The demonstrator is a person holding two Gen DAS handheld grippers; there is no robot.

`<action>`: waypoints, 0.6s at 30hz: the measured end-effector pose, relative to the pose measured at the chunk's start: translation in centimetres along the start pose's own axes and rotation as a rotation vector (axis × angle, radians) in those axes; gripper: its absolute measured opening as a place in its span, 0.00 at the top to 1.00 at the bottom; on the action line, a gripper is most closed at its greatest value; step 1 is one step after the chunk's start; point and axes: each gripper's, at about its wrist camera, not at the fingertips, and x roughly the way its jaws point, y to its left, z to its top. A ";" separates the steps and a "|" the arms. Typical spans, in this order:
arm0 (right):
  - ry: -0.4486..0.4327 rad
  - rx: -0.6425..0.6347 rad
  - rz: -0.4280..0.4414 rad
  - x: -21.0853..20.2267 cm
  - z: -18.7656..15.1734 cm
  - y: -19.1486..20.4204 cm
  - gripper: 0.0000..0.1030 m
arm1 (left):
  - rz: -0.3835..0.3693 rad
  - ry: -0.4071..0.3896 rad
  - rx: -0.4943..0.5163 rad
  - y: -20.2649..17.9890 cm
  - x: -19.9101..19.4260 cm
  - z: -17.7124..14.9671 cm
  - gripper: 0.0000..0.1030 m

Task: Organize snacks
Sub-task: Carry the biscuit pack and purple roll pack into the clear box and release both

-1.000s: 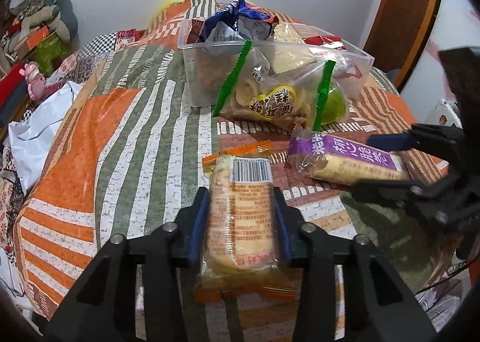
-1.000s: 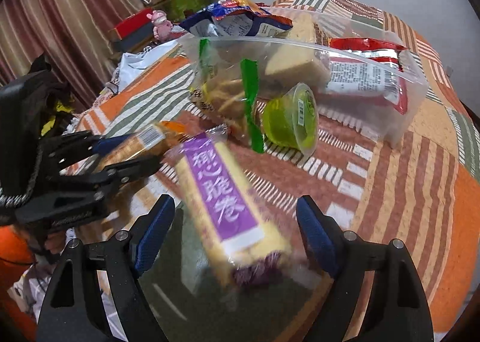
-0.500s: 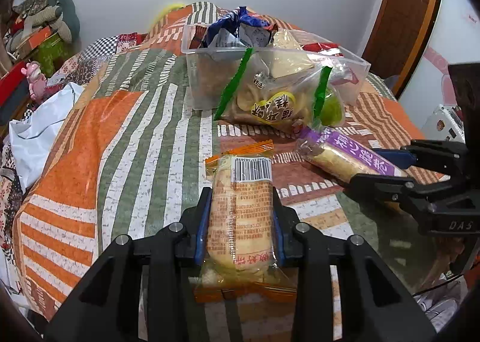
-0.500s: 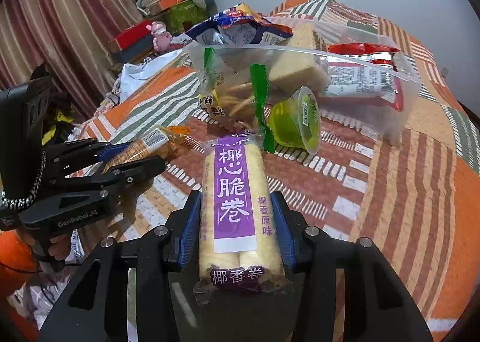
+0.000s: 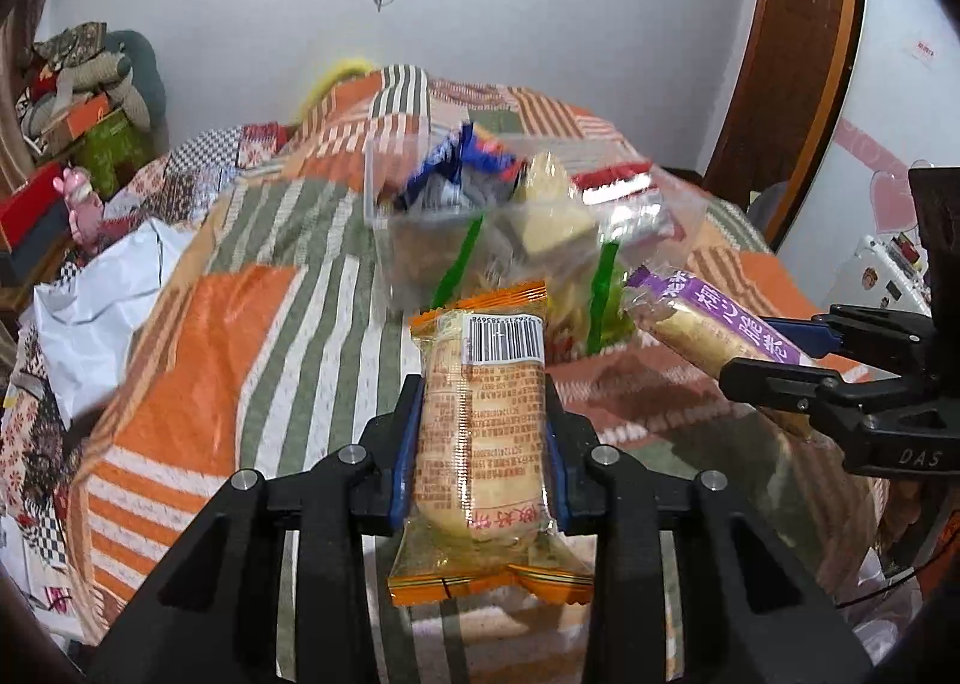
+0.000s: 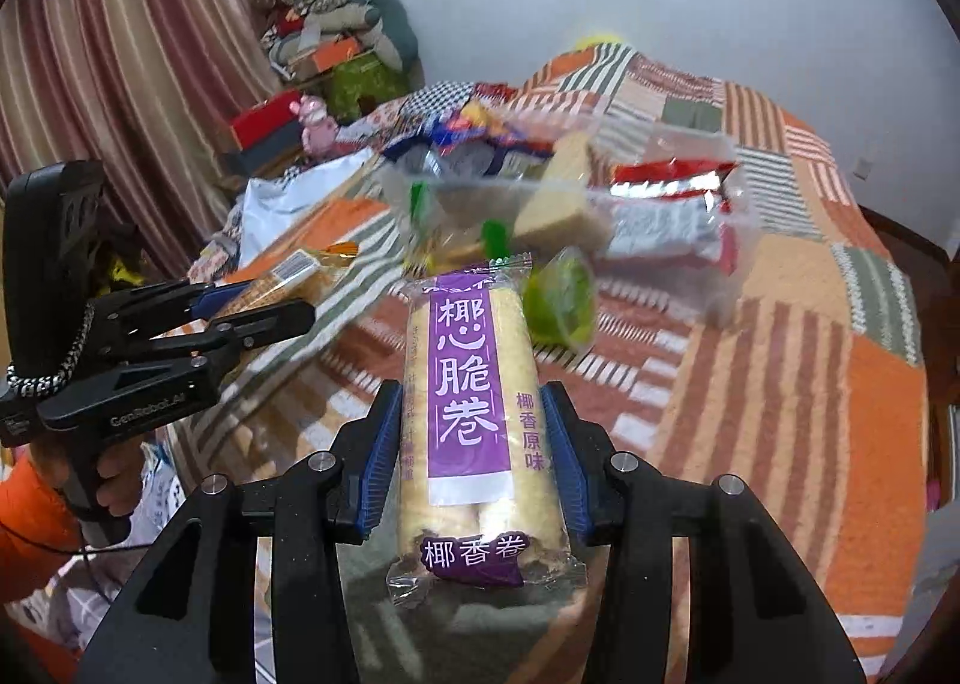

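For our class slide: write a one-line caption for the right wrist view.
Right gripper clamps a purple-labelled snack roll before the clear snack bin.

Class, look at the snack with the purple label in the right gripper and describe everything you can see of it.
The purple snack is a clear plastic wrapper holding pale, cream-coloured rolls, with a purple band of white Chinese characters down its middle and crimped ends. It is clamped at its sides by the right gripper, pointing toward the clear bin. It also shows in the left view.

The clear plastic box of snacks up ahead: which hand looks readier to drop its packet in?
Probably the right. The right gripper holds the purple-labelled roll packet pointing at the clear plastic box. The left gripper, clamping the orange-edged packet, looks slightly farther back in both views. The difference is small.
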 end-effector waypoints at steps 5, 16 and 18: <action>-0.062 0.039 -0.023 -1.2 1.6 -1.1 0.58 | 0.010 -0.049 0.009 -0.1 -0.5 2.0 0.67; -0.151 0.082 -0.081 -2.6 4.6 -3.0 0.58 | 0.034 -0.106 0.012 1.3 0.0 6.9 0.67; -0.160 0.086 -0.090 -2.5 5.2 -3.2 0.58 | 0.048 -0.123 0.025 1.4 0.1 7.7 0.67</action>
